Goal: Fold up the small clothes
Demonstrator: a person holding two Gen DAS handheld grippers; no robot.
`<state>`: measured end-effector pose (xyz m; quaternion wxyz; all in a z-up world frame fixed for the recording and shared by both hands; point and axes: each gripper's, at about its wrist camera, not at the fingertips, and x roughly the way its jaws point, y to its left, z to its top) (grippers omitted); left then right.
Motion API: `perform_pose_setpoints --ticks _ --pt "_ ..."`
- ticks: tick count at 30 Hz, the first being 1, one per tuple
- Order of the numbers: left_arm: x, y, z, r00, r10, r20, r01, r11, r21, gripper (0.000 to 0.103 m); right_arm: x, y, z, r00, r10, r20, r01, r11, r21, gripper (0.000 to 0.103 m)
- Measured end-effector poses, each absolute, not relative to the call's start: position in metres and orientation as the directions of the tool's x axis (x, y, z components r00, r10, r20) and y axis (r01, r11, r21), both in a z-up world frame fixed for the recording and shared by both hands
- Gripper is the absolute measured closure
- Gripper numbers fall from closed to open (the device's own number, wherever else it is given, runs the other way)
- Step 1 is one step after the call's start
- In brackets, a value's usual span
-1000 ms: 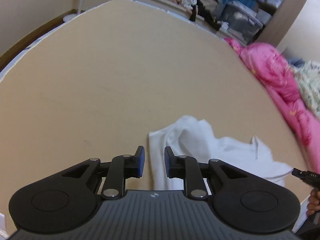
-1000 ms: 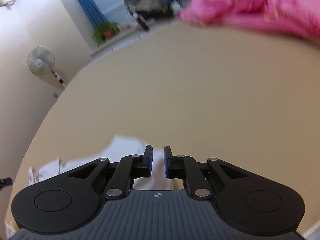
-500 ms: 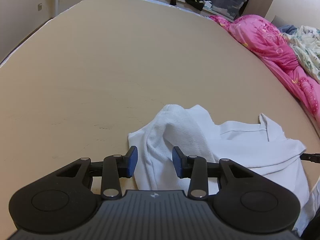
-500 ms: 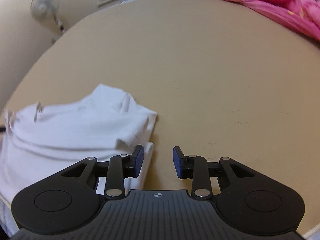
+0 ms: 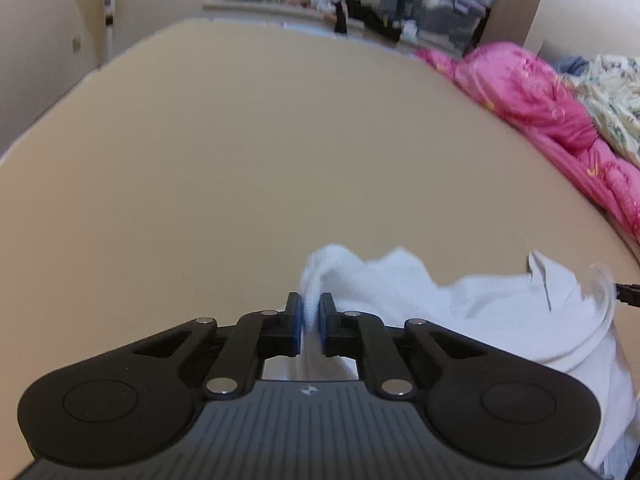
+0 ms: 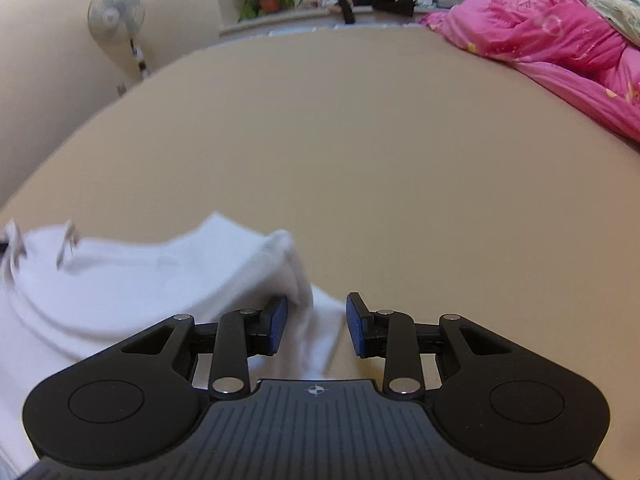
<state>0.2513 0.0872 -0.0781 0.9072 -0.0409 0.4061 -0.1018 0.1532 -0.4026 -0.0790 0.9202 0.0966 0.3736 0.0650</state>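
Two handheld grippers at a crumpled white garment on a tan surface, one pinching it, one not yet.

Left wrist view: the left gripper [image 5: 310, 328], bottom centre, is closing its blue pads on a raised ridge of the white garment [image 5: 460, 312], which spreads to the lower right over the tan surface [image 5: 240, 160]. Right wrist view: the right gripper [image 6: 316, 326], bottom centre, has its jaws apart, a corner of the white garment [image 6: 132, 280] lying between them, the rest bunched at lower left. The cloth looks light, soft and floppy, so it likely sags and slides; a hem or corner seems the best hold.
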Motion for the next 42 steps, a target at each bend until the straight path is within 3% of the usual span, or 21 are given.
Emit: perform_pose_setpoints --ticks 2,7,11,14,16,17,22,23,24,25,29,31,34,36,38,39,40,42 --pt "0.251 0.093 -0.072 0.684 -0.223 -0.694 0.122 0.974 -0.192 0.095 0.157 -0.405 -0.078 0.727 0.217 -0.651 -0.05 0.963 0.265 0.1" --pt "0.255 0.094 -0.075 0.703 -0.169 -0.691 0.061 0.982 -0.178 0.095 0.166 -0.425 -0.075 0.799 0.161 -0.579 0.084 0.924 0.374 0.103" --pt "0.264 0.093 -0.09 0.63 -0.189 -0.753 0.045 0.977 -0.208 0.095 0.172 -0.437 -0.079 0.795 0.079 -0.602 0.19 0.909 0.37 0.103" --pt "0.267 0.099 -0.089 0.618 -0.239 -0.749 0.054 0.963 -0.263 0.089 0.171 -0.455 -0.08 0.765 0.185 -0.617 0.189 0.851 0.489 0.095" --pt "0.269 0.104 -0.089 0.612 -0.266 -0.745 0.058 0.954 -0.293 0.077 0.166 -0.46 -0.079 0.746 0.299 -0.595 0.113 0.824 0.555 0.052" --pt "0.271 0.104 -0.09 0.604 -0.279 -0.747 0.057 0.949 -0.309 0.073 0.164 -0.458 -0.077 0.739 0.325 -0.59 0.073 0.832 0.55 0.048" --pt "0.277 0.099 -0.096 0.594 -0.27 -0.758 0.057 0.954 -0.295 0.073 0.171 -0.438 -0.085 0.673 0.36 -0.646 -0.019 0.882 0.471 0.049" --pt "0.277 0.097 -0.096 0.599 -0.263 -0.756 0.059 0.956 -0.286 0.079 0.174 -0.432 -0.088 0.67 0.354 -0.652 -0.036 0.893 0.448 0.051" --pt "0.276 0.095 -0.094 0.613 -0.248 -0.75 0.06 0.961 -0.269 0.096 0.176 -0.428 -0.088 0.677 0.344 -0.65 -0.052 0.904 0.425 0.068" --pt "0.273 0.095 -0.09 0.637 -0.224 -0.738 0.058 0.968 -0.244 0.095 0.176 -0.424 -0.085 0.69 0.342 -0.638 -0.068 0.908 0.413 0.103" --pt "0.262 0.098 -0.073 0.736 -0.206 -0.645 0.045 0.965 -0.257 0.097 0.168 -0.441 -0.068 0.845 0.335 -0.417 -0.037 0.815 0.579 0.103" --pt "0.261 0.091 -0.076 0.735 -0.175 -0.655 0.043 0.976 -0.212 0.097 0.17 -0.446 -0.07 0.871 0.226 -0.435 0.061 0.83 0.554 0.103" --pt "0.266 0.091 -0.086 0.699 -0.153 -0.699 0.018 0.98 -0.197 0.096 0.178 -0.45 -0.085 0.813 0.188 -0.551 0.152 0.845 0.513 0.103" --pt "0.269 0.097 -0.09 0.66 -0.194 -0.725 0.006 0.967 -0.254 0.095 0.179 -0.455 -0.087 0.78 0.244 -0.576 0.152 0.82 0.552 0.097" --pt "0.273 0.105 -0.092 0.638 -0.234 -0.734 -0.003 0.952 -0.307 0.091 0.174 -0.461 -0.085 0.761 0.315 -0.567 0.119 0.792 0.599 0.076" --pt "0.273 0.108 -0.092 0.634 -0.238 -0.736 -0.004 0.951 -0.311 0.09 0.172 -0.464 -0.084 0.757 0.325 -0.566 0.109 0.792 0.601 0.055" --pt "0.274 0.109 -0.093 0.626 -0.241 -0.742 -0.003 0.95 -0.311 0.09 0.171 -0.466 -0.084 0.751 0.329 -0.572 0.106 0.795 0.597 0.047" --pt "0.278 0.113 -0.096 0.61 -0.249 -0.752 -0.003 0.948 -0.317 0.09 0.175 -0.468 -0.09 0.718 0.36 -0.596 0.104 0.791 0.602 0.047"
